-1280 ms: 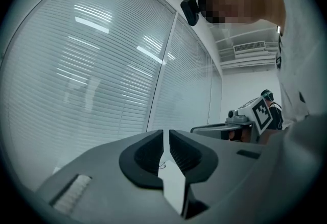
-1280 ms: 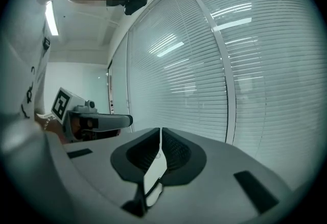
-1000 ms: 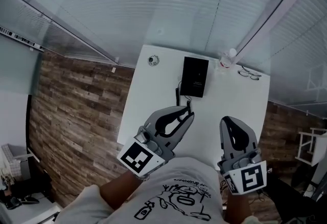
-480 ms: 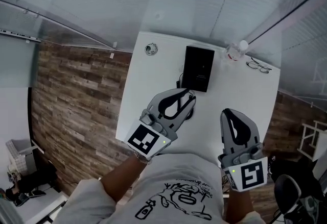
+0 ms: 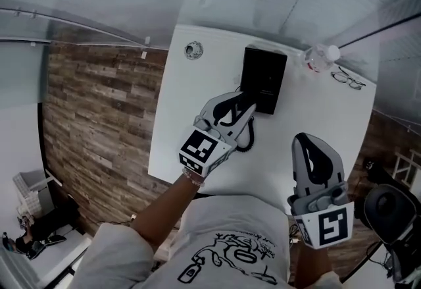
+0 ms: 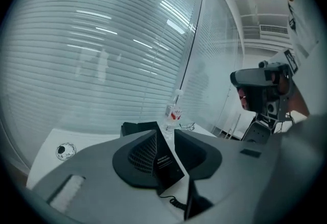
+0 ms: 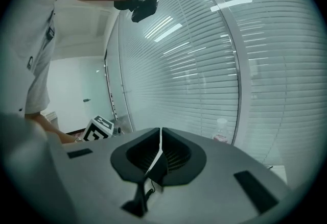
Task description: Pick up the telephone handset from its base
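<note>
A black telephone (image 5: 264, 79) lies on the white table (image 5: 197, 143), its handset resting on the base. Its coiled cord (image 5: 245, 143) trails off the near end. My left gripper (image 5: 245, 101) points at the phone's near left corner, just short of it; its jaws are opening with nothing gripped. In the left gripper view the phone (image 6: 166, 160) shows through the gap of the left gripper (image 6: 166, 137). My right gripper (image 5: 309, 141) hovers over the table's near right part, away from the phone, and in its own view the right gripper (image 7: 161, 139) is shut and empty.
A clear water bottle (image 5: 318, 58) and a pair of glasses (image 5: 347, 78) lie right of the phone at the table's far edge. A small round object (image 5: 193, 51) sits at the far left corner. Blinds and glass walls stand behind; wood flooring lies left.
My left gripper has moved forward and down toward the phone, and its jaws have parted. The right gripper has sunk a little toward the near right.
</note>
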Demonstrator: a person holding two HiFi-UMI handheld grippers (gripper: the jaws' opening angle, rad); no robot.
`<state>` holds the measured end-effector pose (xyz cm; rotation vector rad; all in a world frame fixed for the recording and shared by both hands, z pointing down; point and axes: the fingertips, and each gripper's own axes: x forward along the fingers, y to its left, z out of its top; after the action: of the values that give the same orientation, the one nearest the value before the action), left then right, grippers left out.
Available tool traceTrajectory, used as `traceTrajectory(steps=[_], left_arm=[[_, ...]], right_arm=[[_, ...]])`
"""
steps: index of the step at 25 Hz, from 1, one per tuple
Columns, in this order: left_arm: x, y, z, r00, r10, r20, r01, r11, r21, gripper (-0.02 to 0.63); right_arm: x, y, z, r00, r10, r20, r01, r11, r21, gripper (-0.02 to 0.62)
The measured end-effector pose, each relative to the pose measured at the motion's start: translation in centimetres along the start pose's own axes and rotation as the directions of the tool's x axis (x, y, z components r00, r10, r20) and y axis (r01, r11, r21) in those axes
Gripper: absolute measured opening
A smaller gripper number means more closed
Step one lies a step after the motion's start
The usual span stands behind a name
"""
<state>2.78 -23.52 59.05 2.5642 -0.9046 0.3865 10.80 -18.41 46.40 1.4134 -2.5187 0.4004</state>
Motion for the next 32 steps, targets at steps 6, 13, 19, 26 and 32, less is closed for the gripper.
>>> traceTrajectory(steps=[6,13,19,26,32], left_arm=[[2.9,3.2,-3.7,0.998,0.044,-0.049,-0.047,0.998,-0.051,0.098],[4.8,5.8,-5.9,0.994,0.086,-0.069,-0.091,0.993,-0.079,0.143],[6.4,6.9,-7.3,0.994,0.077,-0.081,-0.086,0.989,-0.117,0.167],[6.7,6.6,-7.4,0.999,0.031,-0.023,-0.034,0.985,-0.168,0.15],[6.0,6.9,-6.5,0.997,0.078,0.002,-0.076,0.972,-0.222,0.097]], right_arm=[[1.4,0.1,-1.6,1.0,0.024,-0.014,-0.024,1.0,0.015,0.012],[2.2,0.1,-3.5,0.997,0.044,-0.062,-0.041,0.998,0.044,0.012],[3.0,-0.1,-5.0,0.995,0.057,-0.085,-0.051,0.996,0.074,0.012],[3.6,-0.3,-4.9,0.996,0.055,-0.067,-0.05,0.996,0.075,0.012],[3.6,-0.3,-4.7,0.996,0.051,-0.069,-0.045,0.996,0.082,0.012]])
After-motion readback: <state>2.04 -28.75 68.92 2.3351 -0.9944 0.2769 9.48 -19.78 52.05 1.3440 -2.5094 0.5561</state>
